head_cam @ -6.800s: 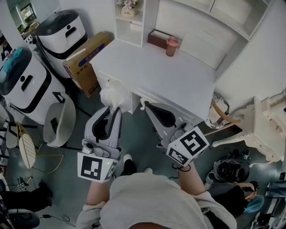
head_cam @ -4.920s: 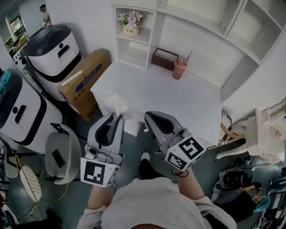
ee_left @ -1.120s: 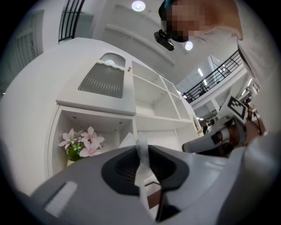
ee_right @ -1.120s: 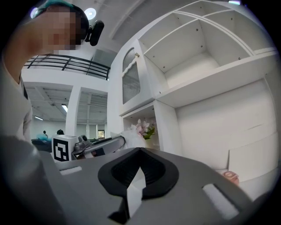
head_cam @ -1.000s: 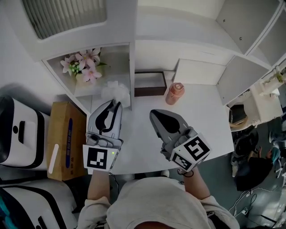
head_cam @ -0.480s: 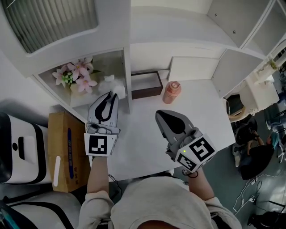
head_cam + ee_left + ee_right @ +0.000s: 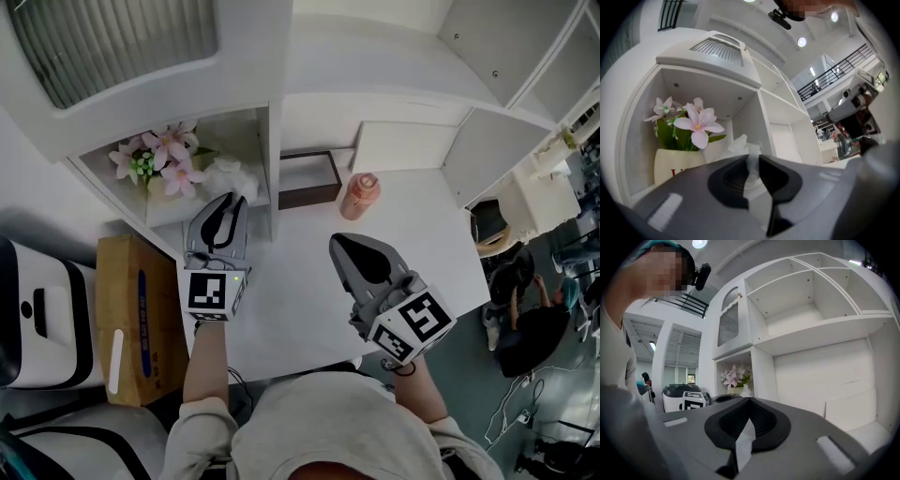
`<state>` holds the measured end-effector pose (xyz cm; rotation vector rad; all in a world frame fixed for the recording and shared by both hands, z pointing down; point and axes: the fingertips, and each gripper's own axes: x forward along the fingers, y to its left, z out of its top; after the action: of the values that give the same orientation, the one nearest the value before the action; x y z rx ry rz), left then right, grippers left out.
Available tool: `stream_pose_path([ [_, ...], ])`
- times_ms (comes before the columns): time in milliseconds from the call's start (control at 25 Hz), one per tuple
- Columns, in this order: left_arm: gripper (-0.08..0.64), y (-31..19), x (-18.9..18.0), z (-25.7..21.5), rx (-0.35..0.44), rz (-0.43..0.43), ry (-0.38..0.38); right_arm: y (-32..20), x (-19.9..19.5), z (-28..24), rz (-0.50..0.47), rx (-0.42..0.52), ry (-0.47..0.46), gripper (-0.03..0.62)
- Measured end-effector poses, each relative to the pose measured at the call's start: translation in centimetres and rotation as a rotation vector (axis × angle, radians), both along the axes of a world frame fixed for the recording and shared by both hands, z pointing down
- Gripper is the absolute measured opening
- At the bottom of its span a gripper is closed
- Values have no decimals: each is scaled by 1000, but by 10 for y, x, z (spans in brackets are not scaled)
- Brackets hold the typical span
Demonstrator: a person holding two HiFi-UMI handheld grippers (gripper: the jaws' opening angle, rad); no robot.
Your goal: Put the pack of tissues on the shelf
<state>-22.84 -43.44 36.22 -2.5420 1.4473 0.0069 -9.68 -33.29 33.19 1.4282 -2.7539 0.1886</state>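
**Tissue pack is in the cubby, hanging by a pinch of wrapper**

Going left to right in the head view: the flower pot (image 7: 161, 157) sits in the open shelf (image 7: 155, 212) compartment at upper left. The pack of tissues (image 7: 228, 174) is just to its right, inside the same compartment, up against the partition. I can't tell if its bottom is down on the board or a hair above it.

The left gripper (image 7: 228, 200) pokes in from below. In its own view the jaws are squeezed together on a thin, crumpled fold of the pack's wrapper, with the rest bunched up past the tips.

My take on handling: this thing looks super light and squishy with a crinkly film skin, so nothing to break. A grip on a loose fold lets the pack swing and sag, though. Grabbing across the body would be steadier, but for a drop this short the fold is probably fine.

Further right on the desk (image 7: 300, 291) there's a dark brown box (image 7: 307, 180) and a pink bottle (image 7: 358, 195). The right gripper (image 7: 340, 243) hangs over the desk at center right, jaws together with nothing in them, well apart from the shelf.
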Motion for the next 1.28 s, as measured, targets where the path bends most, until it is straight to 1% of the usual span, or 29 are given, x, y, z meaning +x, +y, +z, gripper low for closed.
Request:
stream_pose_path([
  [120, 60, -10, -9, 7, -57, -26, 46, -1, 0, 0, 0, -1, 4, 1],
  [240, 64, -19, -11, 13, -123, -20, 95, -1, 0, -1, 1, -1, 8, 1],
  [320, 67, -23, -8, 17, -143, -16, 92, -1, 0, -1, 2, -1, 9, 0],
  [400, 72, -24, -7, 18, -145, -20, 80, 0, 0, -1, 2, 0, 11, 0],
  [440, 85, -23, -6, 19, -147, -19, 79, 0, 1, -2, 3, 1, 12, 1],
  [680, 274, -14, -7, 21, -178, 1, 114, 6, 6, -4, 6, 9, 3, 2],
  [760, 305, -8, -9, 20, -179, -6, 120, 10, 6, -5, -3, 13, 0, 1],
  [840, 307, 0, -13, 18, -169, -23, 118, 14, 4, -6, -17, 17, -5, 1],
  [880, 304, 5, -16, 16, -161, -34, 115, 16, 3, -6, -26, 19, -7, 0],
  [960, 277, 15, -23, 12, -146, -62, 110, 20, 1, -7, -47, 24, -12, 0],
  [1080, 142, 32, -33, 7, -124, -120, 95, 28, -3, -9, -87, 30, -21, 0],
  [1200, 60, 52, -39, 1, -105, -180, 71, 37, -6, -11, -137, 31, -25, 2],
  [1280, 9, 66, -39, -4, -94, -207, 69, 44, -7, -13, -172, 32, -28, 0],
])
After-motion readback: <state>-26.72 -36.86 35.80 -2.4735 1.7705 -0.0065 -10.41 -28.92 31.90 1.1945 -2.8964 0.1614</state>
